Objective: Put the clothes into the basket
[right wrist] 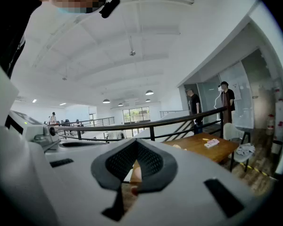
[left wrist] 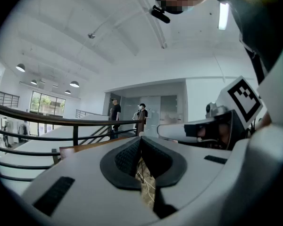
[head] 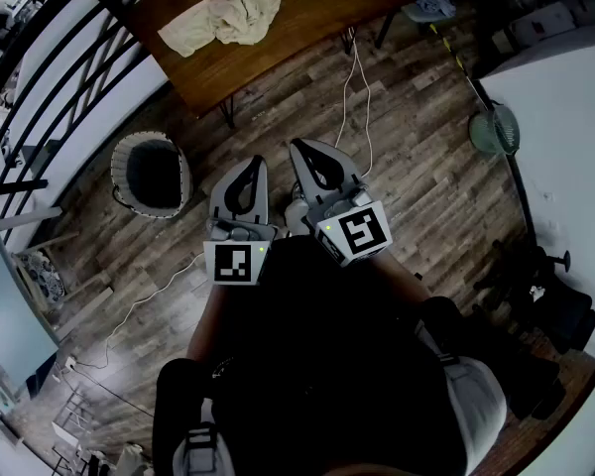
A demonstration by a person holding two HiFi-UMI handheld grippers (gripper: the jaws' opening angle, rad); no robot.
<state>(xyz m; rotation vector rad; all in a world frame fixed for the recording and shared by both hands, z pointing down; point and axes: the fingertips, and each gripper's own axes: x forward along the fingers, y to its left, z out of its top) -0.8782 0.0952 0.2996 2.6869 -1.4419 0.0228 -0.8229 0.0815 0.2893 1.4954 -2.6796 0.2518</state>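
The basket (head: 117,172) stands on the floor at the left, well apart from the table (head: 278,40) — a limp cloth carried across could trail and miss its mouth. The clothes (head: 223,13) lie on the tabletop, a cream, crumpled heap. Left gripper (head: 252,163) and right gripper (head: 303,149) — both pinched together, holding nothing.

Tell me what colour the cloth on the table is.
The cloth is cream; the head view shows it best.

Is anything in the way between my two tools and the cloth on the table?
Nothing visible. Only floor with a thin white cable lies between the left tool, the right tool and the cloth on the table.
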